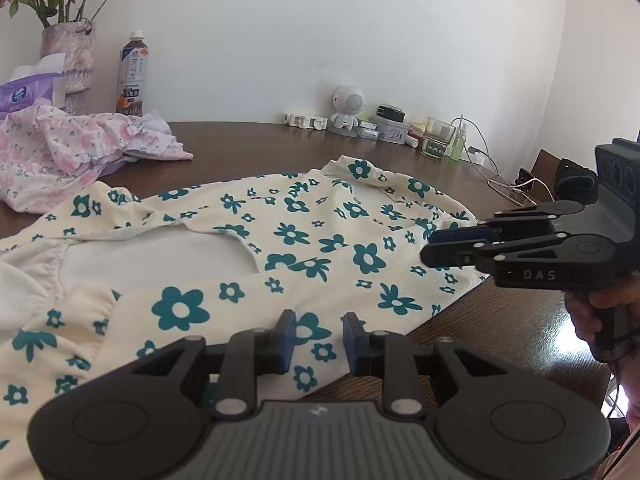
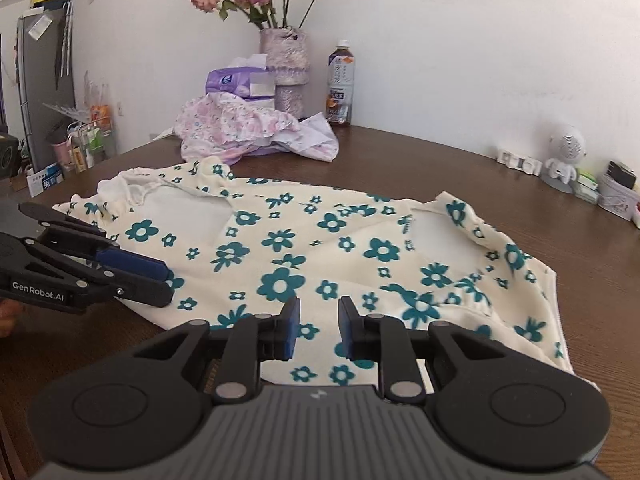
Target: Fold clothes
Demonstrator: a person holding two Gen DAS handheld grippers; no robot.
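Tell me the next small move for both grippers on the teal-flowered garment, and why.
Probably lower both and pinch the near hem. The left gripper and right gripper are open, holding nothing, poised over the near edge of the flowered garment, which lies spread fairly flat on the table. A grip there would start a fold away from the person.

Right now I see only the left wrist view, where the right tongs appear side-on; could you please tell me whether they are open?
Observer: Yes, the right tongs are open, with nothing between them, over the near part of the flowered top.
Operator: Thank you. My view cuts off the top's left end; is it on the table?
Observer: It is: the gathered left end rests on the table, short of its edge.
Operator: Is there anything beyond that end?
Observer: A grey fridge stands past the table.
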